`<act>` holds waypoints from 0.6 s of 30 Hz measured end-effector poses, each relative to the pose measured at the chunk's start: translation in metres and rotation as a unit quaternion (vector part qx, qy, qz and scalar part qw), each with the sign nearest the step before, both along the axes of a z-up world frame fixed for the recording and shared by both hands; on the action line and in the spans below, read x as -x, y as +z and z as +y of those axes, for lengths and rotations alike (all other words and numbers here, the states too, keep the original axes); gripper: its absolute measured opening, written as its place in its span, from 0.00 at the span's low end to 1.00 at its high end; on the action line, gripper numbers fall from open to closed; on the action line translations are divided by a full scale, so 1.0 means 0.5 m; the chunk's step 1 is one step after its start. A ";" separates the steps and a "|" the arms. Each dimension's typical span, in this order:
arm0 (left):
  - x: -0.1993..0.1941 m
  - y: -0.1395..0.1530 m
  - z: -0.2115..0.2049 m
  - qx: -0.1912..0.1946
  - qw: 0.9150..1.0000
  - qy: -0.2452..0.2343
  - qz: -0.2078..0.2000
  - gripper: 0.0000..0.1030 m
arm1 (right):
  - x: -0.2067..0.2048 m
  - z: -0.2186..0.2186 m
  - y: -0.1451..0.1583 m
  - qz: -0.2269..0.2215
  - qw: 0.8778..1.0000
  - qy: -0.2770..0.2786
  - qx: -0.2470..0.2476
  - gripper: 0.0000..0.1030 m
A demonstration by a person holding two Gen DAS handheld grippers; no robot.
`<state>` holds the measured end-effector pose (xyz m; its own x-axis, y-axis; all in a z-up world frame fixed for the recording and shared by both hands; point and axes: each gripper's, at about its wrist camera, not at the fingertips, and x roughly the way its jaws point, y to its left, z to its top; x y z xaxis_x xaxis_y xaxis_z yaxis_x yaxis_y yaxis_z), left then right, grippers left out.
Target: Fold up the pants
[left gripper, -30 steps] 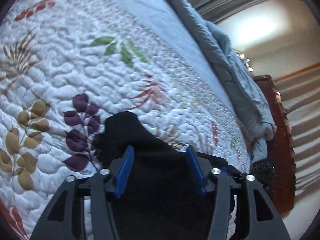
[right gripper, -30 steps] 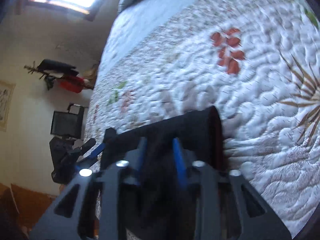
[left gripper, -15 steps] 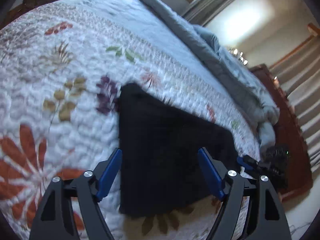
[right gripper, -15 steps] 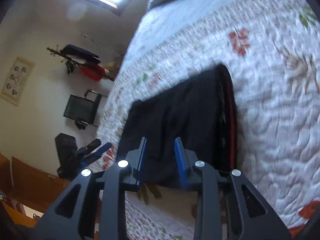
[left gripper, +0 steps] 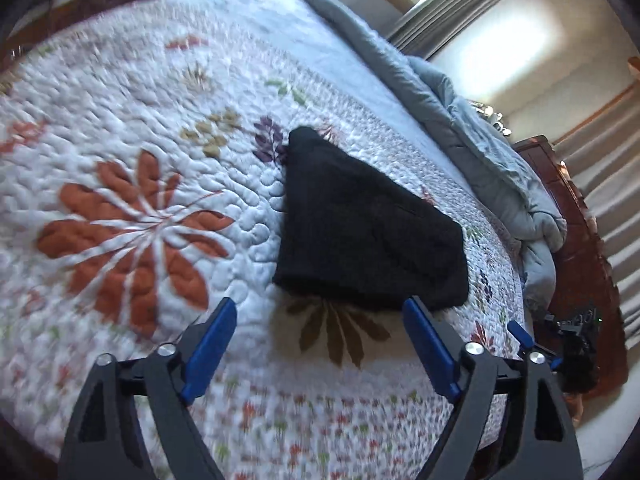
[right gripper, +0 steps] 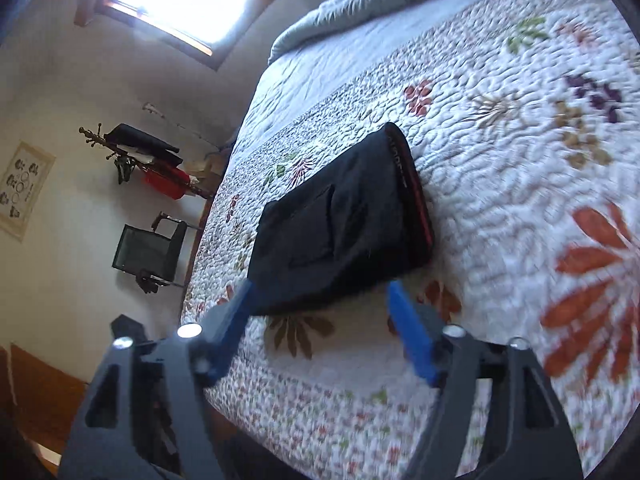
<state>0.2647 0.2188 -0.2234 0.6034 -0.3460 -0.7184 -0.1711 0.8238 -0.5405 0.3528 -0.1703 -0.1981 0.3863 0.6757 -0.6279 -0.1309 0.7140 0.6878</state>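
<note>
Floral quilt carries the folded black pants, lying just ahead of the left gripper and right gripper, both spread wide, empty.

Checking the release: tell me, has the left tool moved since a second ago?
Yes. The left tool has opened and backed away from the folded pants, judged against the quilt's orange flower, now in view.

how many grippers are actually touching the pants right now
0. The left gripper hangs open above the quilt, short of the folded pants. The right gripper is open too, apart from their near edge.
</note>
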 end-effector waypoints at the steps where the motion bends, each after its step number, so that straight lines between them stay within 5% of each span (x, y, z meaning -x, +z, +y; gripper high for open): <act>1: 0.028 0.024 -0.007 -0.014 1.000 0.001 -0.010 0.93 | 0.046 -0.002 0.020 -0.011 1.000 -0.004 0.013 0.81; 5: 0.176 0.127 -0.061 -0.114 0.993 0.003 -0.028 0.96 | 0.199 -0.010 0.068 -0.027 0.998 -0.014 0.049 0.88; 10: 0.318 0.219 -0.145 -0.231 0.972 -0.006 -0.044 0.96 | 0.370 0.004 0.128 -0.041 0.991 -0.038 0.124 0.94; 18: 0.491 0.345 -0.208 -0.249 0.965 0.010 -0.083 0.96 | 0.567 0.081 0.276 -0.152 0.950 -0.062 0.267 0.96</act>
<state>0.0190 0.1148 -0.0507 0.7283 0.0306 -0.6846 -0.1353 0.9858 -0.0999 0.0692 -0.1299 -0.0603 0.6599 0.2290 -0.7156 -0.1568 0.9734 0.1669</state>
